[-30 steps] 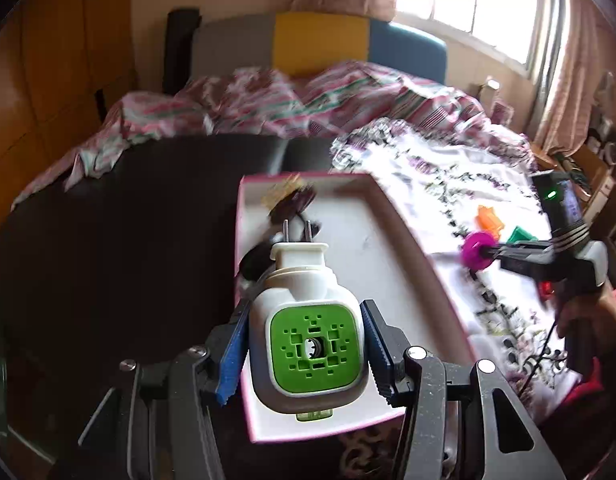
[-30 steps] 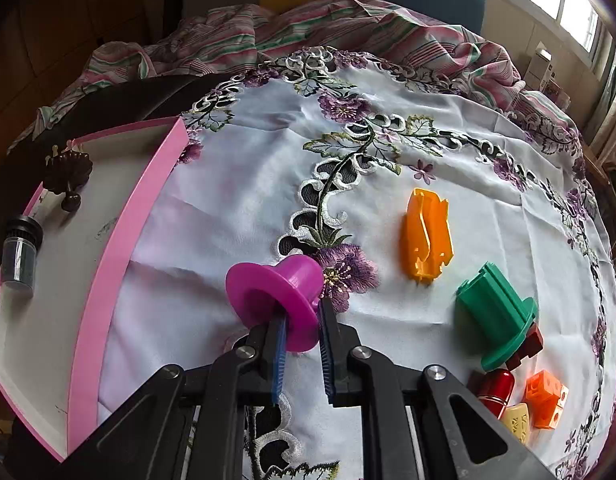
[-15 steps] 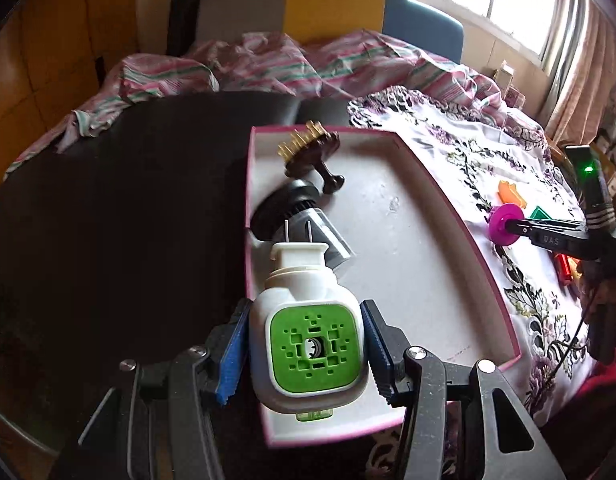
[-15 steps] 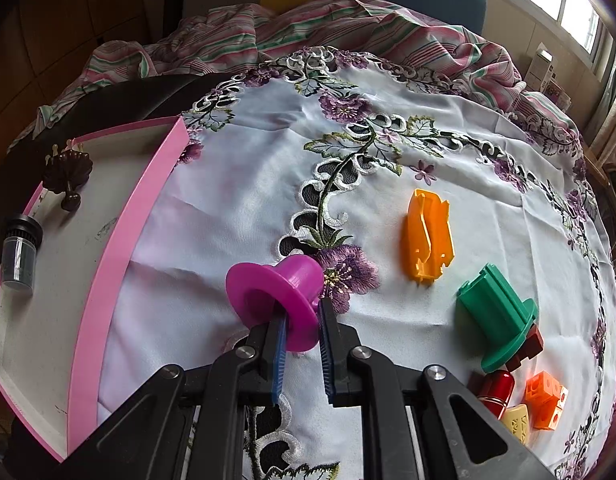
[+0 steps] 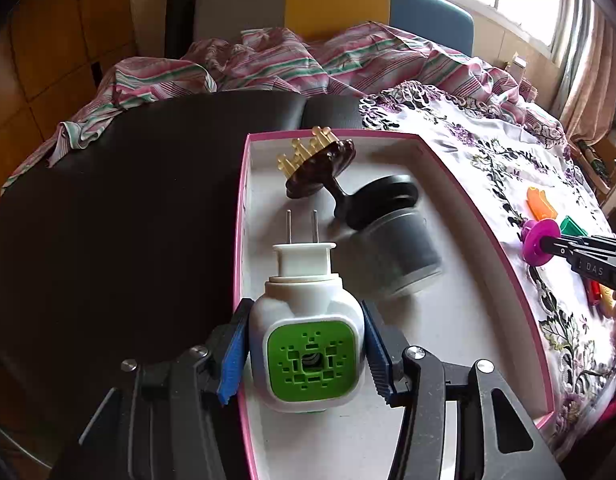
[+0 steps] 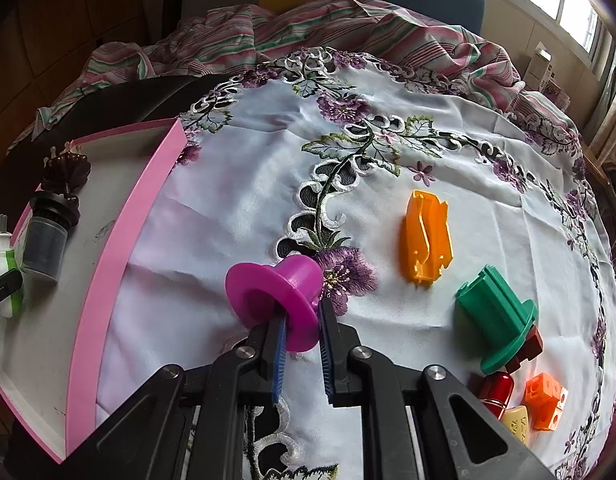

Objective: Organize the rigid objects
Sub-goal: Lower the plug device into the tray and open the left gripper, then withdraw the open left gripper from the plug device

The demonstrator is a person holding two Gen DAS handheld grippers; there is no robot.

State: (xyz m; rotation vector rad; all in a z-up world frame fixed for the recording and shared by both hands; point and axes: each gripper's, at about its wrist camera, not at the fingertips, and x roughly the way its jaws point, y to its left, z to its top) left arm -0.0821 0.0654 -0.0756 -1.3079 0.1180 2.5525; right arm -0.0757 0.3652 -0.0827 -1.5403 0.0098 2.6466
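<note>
Left wrist view — left gripper (image 5: 305, 350) clamps the plug-in unit (image 5: 308, 332) over the pink tray (image 5: 484, 216); lower it gently, clear of the jar (image 5: 404, 252) at one o'clock. Right gripper (image 6: 301, 344) pinches the magenta hat (image 6: 275, 296).

At the right edge of my left wrist view I can read only the pale letters "DAS" on the black arm of my right gripper (image 5: 556, 245); the marks on the cream tile (image 6: 515, 424) are too small to read.
</note>
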